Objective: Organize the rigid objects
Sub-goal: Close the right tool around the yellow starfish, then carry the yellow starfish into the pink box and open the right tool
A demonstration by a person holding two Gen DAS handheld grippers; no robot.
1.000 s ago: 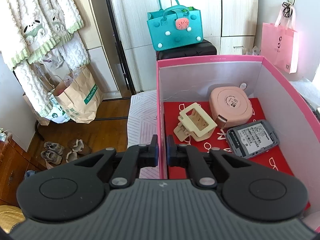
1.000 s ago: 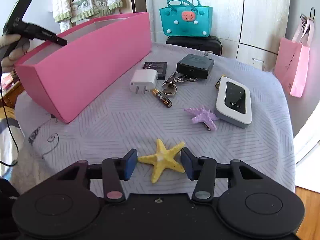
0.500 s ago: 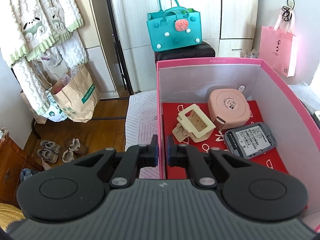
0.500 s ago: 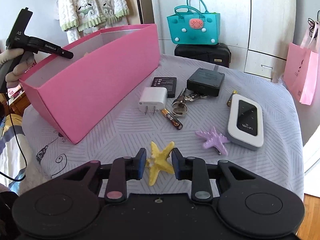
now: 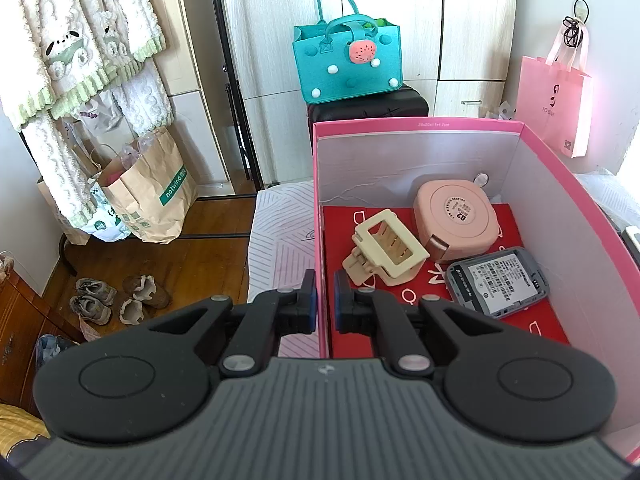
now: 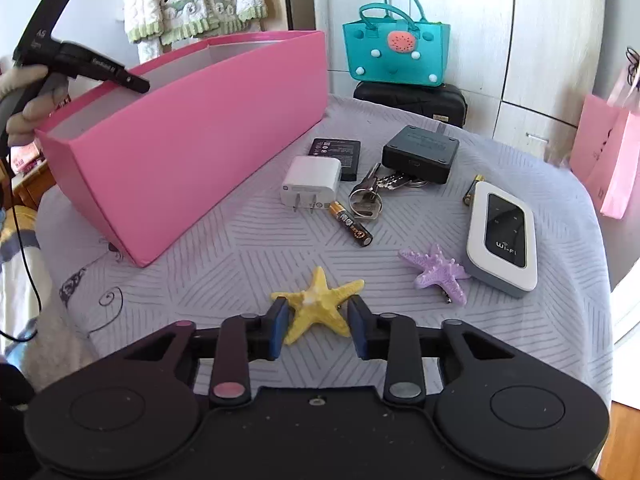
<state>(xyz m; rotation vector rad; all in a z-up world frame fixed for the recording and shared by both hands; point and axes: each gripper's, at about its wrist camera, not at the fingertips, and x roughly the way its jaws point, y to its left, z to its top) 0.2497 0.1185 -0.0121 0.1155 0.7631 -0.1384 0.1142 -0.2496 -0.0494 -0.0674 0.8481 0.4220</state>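
Observation:
My left gripper is shut on the left wall of the pink box; the box also shows in the right wrist view. Inside lie a cream hair claw, a round pink case and a grey device. My right gripper is shut on a yellow starfish, its pads on the two near arms. Whether the starfish is off the cloth I cannot tell. The left gripper and the hand holding it show at the box's far corner.
On the cloth-covered table lie a purple starfish, a Wi-Fi router, an AA battery, a white charger, keys, a black box and a flat battery. A teal bag stands behind.
My right gripper closed on the yellow starfish and the jaws now stand wider than half a second ago, with the starfish turned between them. My left gripper stays clamped on the box wall.

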